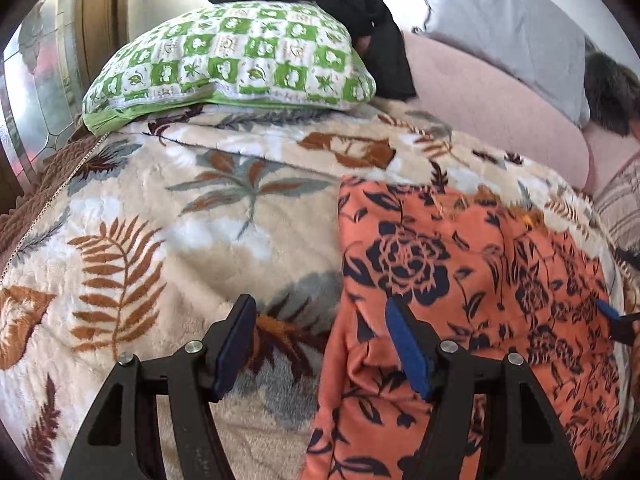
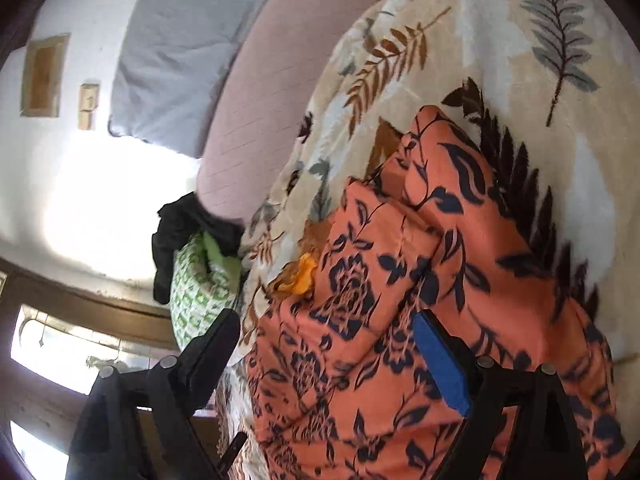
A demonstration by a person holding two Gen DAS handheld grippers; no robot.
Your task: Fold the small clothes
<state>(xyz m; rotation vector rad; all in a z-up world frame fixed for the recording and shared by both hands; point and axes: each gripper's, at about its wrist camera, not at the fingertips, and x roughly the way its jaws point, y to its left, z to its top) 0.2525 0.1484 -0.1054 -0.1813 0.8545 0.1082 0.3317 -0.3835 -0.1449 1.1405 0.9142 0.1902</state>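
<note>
An orange garment with a dark blue flower print (image 1: 472,280) lies folded on a cream leaf-patterned blanket (image 1: 160,220). My left gripper (image 1: 320,312) is open just above the garment's left edge, one finger over the blanket and the other over the cloth. In the right wrist view the same garment (image 2: 380,300) fills the middle, bunched with creases. My right gripper (image 2: 326,328) is open over it, its view rolled sideways. One of its blue pads also shows at the right edge of the left wrist view (image 1: 608,312).
A green and white checked pillow (image 1: 232,60) lies at the far side with a black cloth (image 1: 360,12) draped behind it. A pink bolster (image 1: 492,100) and a grey pillow (image 1: 504,28) sit at the back right. A window (image 2: 60,352) is beyond the bed.
</note>
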